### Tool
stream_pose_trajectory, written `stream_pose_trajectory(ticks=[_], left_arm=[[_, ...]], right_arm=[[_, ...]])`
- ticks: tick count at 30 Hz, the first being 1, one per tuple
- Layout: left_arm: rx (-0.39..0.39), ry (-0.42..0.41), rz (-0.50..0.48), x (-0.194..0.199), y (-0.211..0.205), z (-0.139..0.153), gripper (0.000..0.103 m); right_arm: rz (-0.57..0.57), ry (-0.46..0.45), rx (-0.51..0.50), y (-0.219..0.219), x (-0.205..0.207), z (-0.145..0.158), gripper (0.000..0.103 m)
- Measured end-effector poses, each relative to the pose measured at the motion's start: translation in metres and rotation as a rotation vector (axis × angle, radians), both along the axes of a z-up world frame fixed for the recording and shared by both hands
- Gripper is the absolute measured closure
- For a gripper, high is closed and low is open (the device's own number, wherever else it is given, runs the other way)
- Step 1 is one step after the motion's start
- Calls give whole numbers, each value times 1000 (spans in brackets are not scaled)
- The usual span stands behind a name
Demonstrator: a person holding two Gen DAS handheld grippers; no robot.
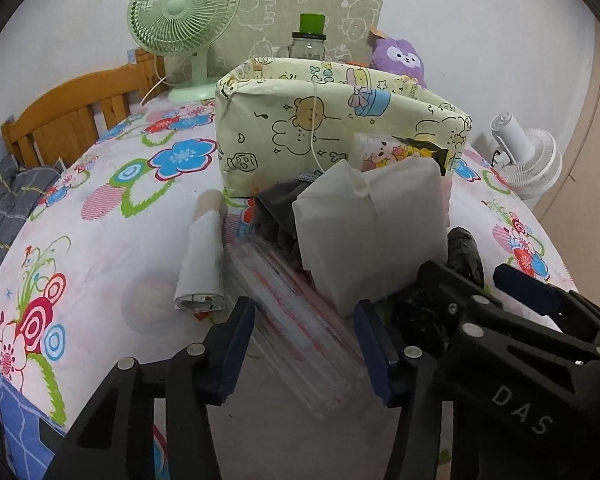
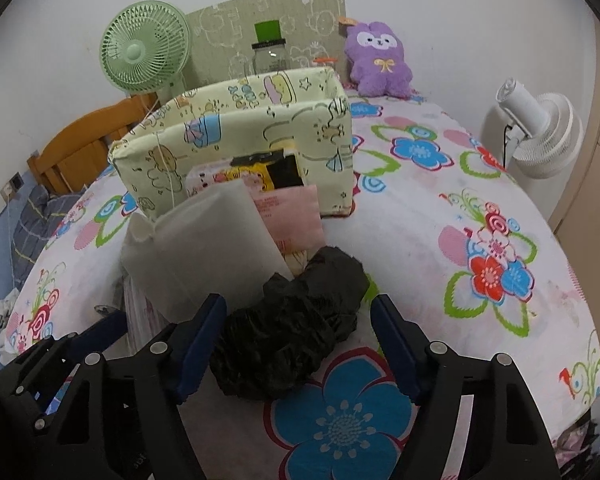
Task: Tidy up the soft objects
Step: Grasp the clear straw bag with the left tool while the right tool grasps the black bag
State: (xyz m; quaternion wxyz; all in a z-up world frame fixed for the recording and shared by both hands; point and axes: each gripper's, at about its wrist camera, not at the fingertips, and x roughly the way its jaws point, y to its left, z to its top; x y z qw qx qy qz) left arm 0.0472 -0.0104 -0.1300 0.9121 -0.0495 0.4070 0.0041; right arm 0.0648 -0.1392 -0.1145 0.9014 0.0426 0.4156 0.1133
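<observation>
Left gripper point(image 1: 305, 346) wide apart over clear plastic bags point(image 1: 296, 320) on the flowered bedsheet point(image 2: 440, 248), right gripper point(image 2: 298, 346) wide apart around a crumpled black bag point(image 2: 292, 332), white packet point(image 2: 204, 244) leaning before the patterned fabric box point(image 2: 240, 136), purple plush point(image 2: 378, 60) behind.

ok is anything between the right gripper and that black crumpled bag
Nothing visible does. The right gripper is open with the black crumpled bag already lying between its fingers on the bedsheet. The white packet leans just left of it.
</observation>
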Motion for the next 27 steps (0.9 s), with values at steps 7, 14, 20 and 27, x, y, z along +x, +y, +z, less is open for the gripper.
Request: stream_pose_trajectory(ticks=[7,14,20,27], left_arm=[[40,0,6,1,-4,-2,55],[44,-20,0,-2,-5,-1,67],[32,-28,3,-5,-3,2,81],[22,-33,21,-6,2,6,87]], right_arm=[[9,34,25,3,3,-8,35],[10,51,58,3,3,-10,47],[0,40,61,3,-1,-6,57],[-5,22,59,3,-5,1,59]])
